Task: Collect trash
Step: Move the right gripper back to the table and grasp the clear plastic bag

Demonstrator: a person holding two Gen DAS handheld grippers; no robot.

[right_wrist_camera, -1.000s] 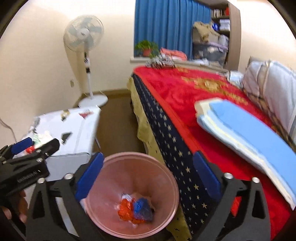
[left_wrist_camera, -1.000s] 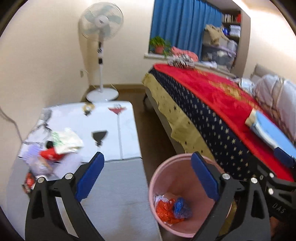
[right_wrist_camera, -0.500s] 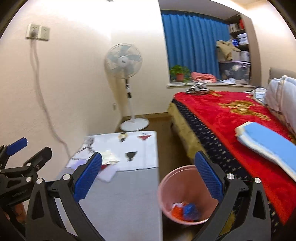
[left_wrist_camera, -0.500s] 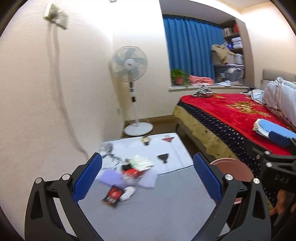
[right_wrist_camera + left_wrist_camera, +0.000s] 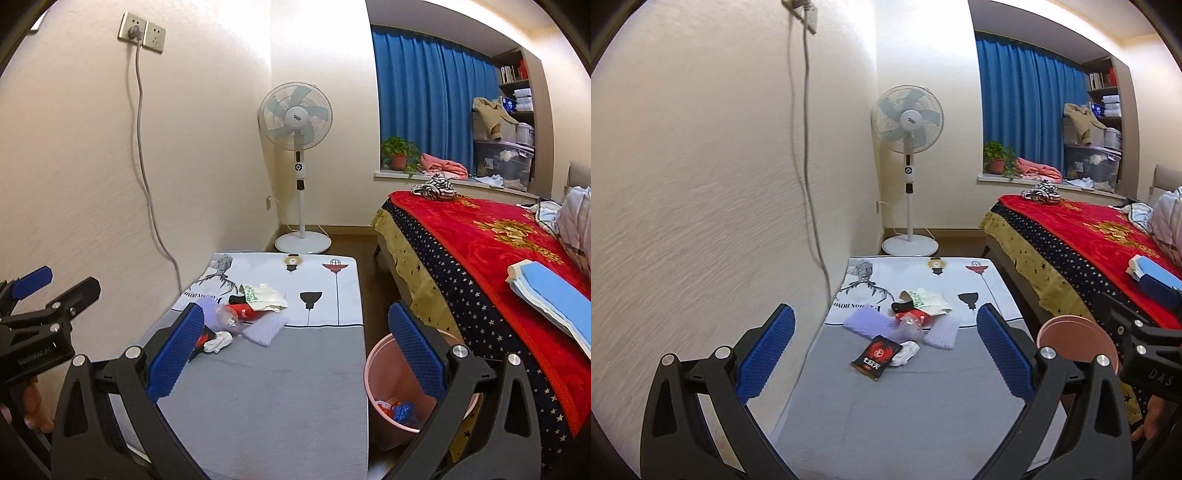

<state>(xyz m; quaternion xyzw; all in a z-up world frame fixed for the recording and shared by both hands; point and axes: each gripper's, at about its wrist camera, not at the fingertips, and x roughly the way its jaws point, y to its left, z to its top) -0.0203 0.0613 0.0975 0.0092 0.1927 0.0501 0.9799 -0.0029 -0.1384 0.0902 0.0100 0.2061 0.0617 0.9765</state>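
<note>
Both grippers are empty and hang over the near end of the surface (image 5: pixel 912 406), so the step in hand looks like going for the next bit of trash. The left gripper (image 5: pixel 884 347) has its fingers spread wide, with nothing between them. The right gripper (image 5: pixel 295 343) has its fingers spread wide too, and holds nothing. The trash sits in a little heap in the middle of the surface: a black packet (image 5: pixel 876 356), a white wad (image 5: pixel 904 353) touching it, a red thing (image 5: pixel 916 315), a clear crumpled wrapper (image 5: pixel 908 325), a green and white bag (image 5: pixel 929 301), and two purple pads (image 5: pixel 866 322). The pink bin (image 5: pixel 399 402) stands on the floor between the surface and the bed (image 5: pixel 480 236), and there are already red and blue scraps (image 5: pixel 397 410) in it. I think the next move is to reach forward, drop down on the black packet since it is closest, pinch it, and carry it right to the bin. The packet has a red crest and white Chinese letters, too small to read for sure. The cloth on the surface has upside-down writing that is partly hidden. The other gripper's body reads "DAS" in the left view and "GenRobot.AI" in the right view.
</note>
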